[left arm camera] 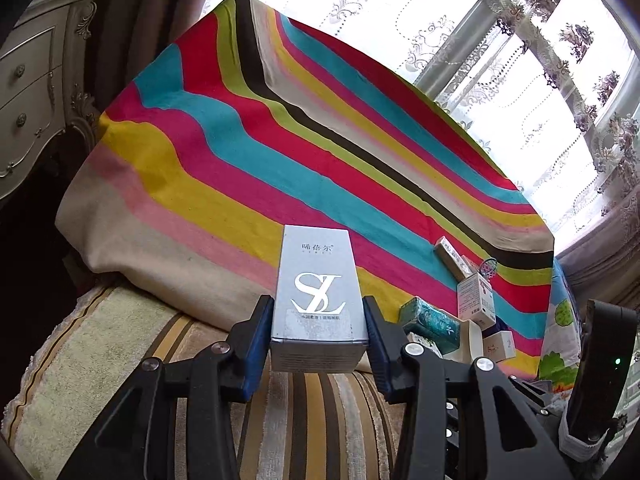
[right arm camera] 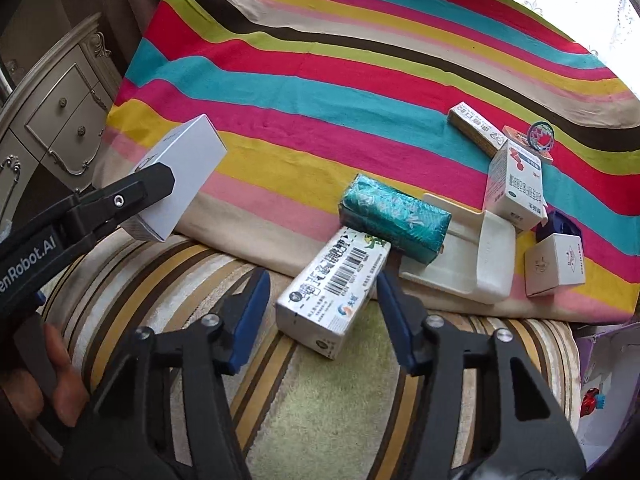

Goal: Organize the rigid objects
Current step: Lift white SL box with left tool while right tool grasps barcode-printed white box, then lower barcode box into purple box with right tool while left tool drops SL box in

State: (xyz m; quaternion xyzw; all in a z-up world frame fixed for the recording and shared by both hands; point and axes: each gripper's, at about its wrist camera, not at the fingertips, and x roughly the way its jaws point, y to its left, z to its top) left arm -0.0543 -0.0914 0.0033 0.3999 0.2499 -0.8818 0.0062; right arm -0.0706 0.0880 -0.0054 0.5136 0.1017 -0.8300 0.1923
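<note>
My left gripper [left arm camera: 318, 320] is shut on a silver box [left arm camera: 318, 300] marked "SL" and holds it in the air over the near edge of the striped cloth [left arm camera: 280, 140]. The same box [right arm camera: 178, 178] and left gripper show at the left of the right wrist view. My right gripper [right arm camera: 322, 292] is open, its fingers on either side of a white barcode box [right arm camera: 332, 292] that lies over the cloth's near edge. A teal packet [right arm camera: 394, 216] lies just behind it, against a white tray [right arm camera: 472, 264].
Several small boxes stand at the right: a tall white medicine box [right arm camera: 514, 184], a white cube box [right arm camera: 554, 266], a flat box [right arm camera: 474, 128]. A striped cushion [right arm camera: 320, 380] lies below. A carved dresser [left arm camera: 32, 92] stands left; curtained windows [left arm camera: 520, 60] behind.
</note>
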